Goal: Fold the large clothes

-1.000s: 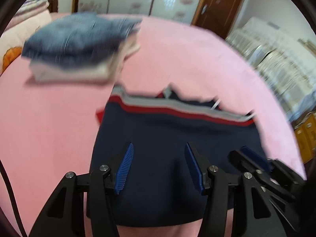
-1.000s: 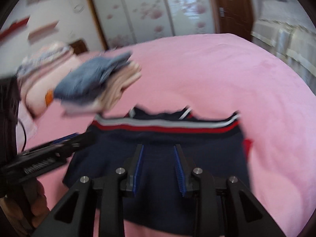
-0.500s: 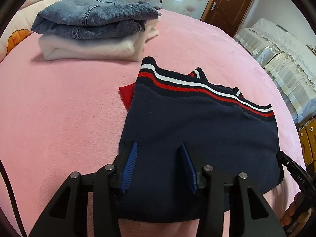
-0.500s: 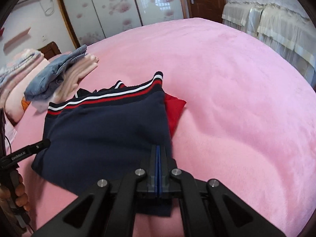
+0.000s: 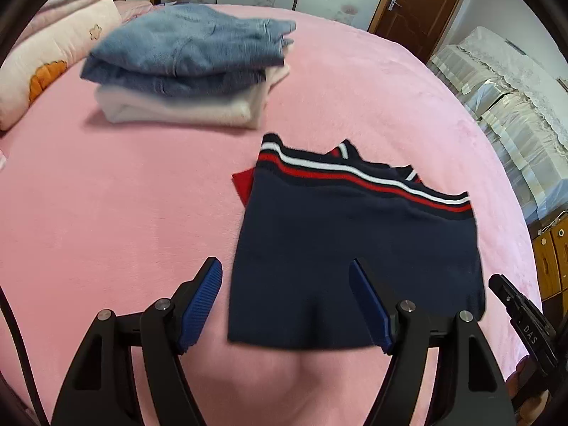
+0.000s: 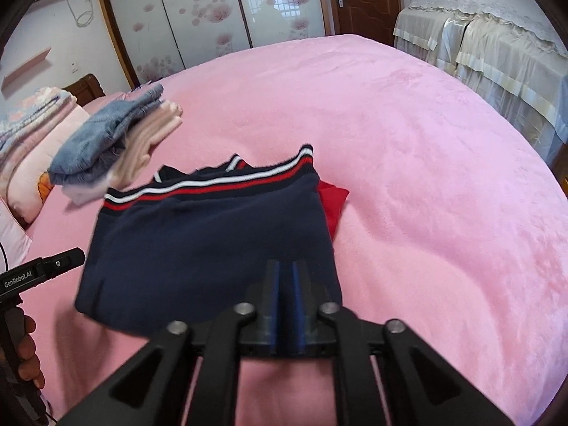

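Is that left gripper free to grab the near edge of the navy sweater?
Probably yes: the left gripper is open, straddling the navy sweater's near left corner, with only pink blanket around.

sweater [image 5: 355, 248]: matt knit cloth | blanket [image 5: 106, 213]: fuzzy plush | door [image 5: 422, 3]: glossy wood

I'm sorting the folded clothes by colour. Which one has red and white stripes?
The navy garment lying alone nearest the grippers; stripes cross its far edge. The stacked denim piece and cream piece show no stripes.
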The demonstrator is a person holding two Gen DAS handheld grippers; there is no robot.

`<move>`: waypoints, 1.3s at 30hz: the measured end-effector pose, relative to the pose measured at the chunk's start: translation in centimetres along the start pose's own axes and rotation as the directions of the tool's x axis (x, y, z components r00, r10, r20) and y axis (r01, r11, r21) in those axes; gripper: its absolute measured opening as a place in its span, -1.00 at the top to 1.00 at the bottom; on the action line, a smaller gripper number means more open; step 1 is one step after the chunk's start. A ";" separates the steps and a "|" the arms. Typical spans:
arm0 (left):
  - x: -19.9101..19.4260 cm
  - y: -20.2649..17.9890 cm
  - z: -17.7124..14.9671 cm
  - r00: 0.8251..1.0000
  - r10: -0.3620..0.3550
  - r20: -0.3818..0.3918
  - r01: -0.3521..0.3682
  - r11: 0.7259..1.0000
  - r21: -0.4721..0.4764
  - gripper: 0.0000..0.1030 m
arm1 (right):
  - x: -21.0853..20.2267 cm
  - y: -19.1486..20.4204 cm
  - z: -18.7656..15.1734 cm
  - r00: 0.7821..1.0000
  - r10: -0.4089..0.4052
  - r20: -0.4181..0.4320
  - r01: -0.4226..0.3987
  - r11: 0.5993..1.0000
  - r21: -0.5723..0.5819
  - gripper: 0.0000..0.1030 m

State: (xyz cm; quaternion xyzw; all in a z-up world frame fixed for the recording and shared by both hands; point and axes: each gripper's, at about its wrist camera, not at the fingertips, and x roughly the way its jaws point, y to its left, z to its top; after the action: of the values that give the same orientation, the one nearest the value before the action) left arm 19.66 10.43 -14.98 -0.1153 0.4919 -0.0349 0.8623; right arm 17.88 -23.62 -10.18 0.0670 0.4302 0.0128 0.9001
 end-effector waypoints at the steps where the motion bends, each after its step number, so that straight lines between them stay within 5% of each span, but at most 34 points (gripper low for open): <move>1: -0.9 -0.2 -0.1 1.000 -0.006 -0.001 0.006 1.000 0.004 -0.41 | -0.6 0.2 0.1 1.000 -0.002 0.005 0.002 1.000 0.001 0.50; 3: -2.3 -0.5 -0.3 1.000 -0.006 0.001 0.006 1.000 0.002 -0.42 | -2.1 0.7 0.2 1.000 0.003 0.028 -0.003 1.000 -0.001 0.35; 8: -5.5 -0.3 -1.4 0.998 -0.055 0.003 0.055 0.998 -0.032 -0.42 | -5.5 2.2 0.2 0.997 0.017 0.080 -0.014 0.999 -0.035 0.33; 17: -7.0 2.1 -5.3 0.972 -0.231 -0.036 0.224 0.965 -0.138 -0.42 | -9.2 4.9 -1.0 0.987 0.040 0.156 -0.027 0.996 -0.082 0.33; 22: -3.8 4.7 -8.6 0.926 -0.378 -0.017 0.359 0.892 -0.276 -0.42 | -8.2 6.0 -2.8 0.990 0.045 0.135 -0.031 0.994 -0.102 0.33; 28: 1.3 6.5 -10.8 0.897 -0.442 0.008 0.410 0.825 -0.389 -0.42 | -6.1 6.4 -4.3 0.994 0.062 0.089 -0.055 0.995 -0.083 0.33; 39: 6.4 5.2 -8.2 0.874 -0.457 0.169 0.486 0.802 -0.348 -0.42 | -2.5 7.8 -4.2 0.997 0.054 0.053 -0.047 0.990 -0.132 0.33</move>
State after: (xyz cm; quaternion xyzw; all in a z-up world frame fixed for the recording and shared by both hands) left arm 15.70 13.03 -25.60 -0.3996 0.4116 -0.1479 0.8056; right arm 13.35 -15.65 -9.82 0.0191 0.4008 0.0619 0.9139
